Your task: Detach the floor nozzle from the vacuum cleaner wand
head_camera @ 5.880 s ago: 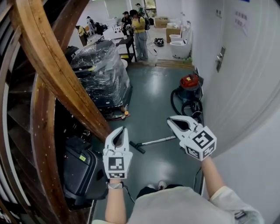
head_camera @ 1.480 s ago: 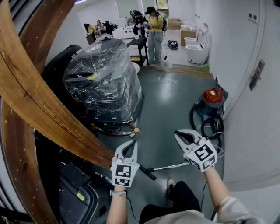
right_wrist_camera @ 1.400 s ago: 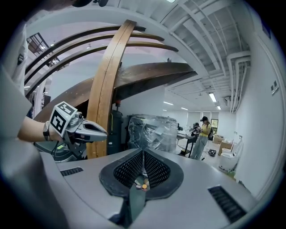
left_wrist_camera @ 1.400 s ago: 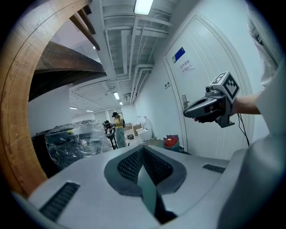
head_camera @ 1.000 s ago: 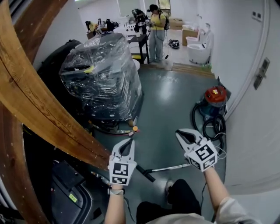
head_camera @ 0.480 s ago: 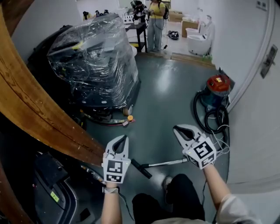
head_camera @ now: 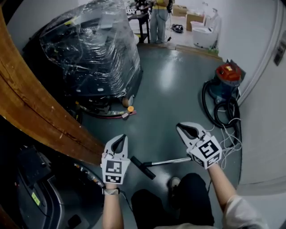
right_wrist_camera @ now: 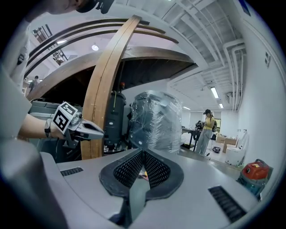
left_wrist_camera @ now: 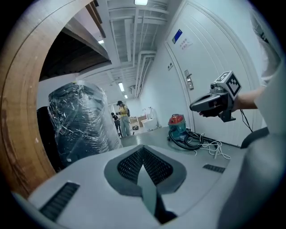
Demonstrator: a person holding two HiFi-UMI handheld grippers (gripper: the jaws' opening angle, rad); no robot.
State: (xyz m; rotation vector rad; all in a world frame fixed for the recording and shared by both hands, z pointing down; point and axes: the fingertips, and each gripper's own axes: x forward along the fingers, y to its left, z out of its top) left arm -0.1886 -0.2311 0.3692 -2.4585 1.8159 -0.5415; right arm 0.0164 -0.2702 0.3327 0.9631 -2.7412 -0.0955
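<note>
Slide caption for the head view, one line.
Left gripper and right gripper, both shut and empty, flank the floor nozzle, attached to its wand on the floor.

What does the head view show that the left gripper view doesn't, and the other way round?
Only the head view shows the black floor nozzle on its shiny metal wand, lying on the grey floor. Only the left gripper view shows the white ceiling with pipes and a ceiling light. Both show the red vacuum cleaner with its black hose, the big plastic-wrapped machine, the curved wooden beam and the right claw, which is shut.
</note>
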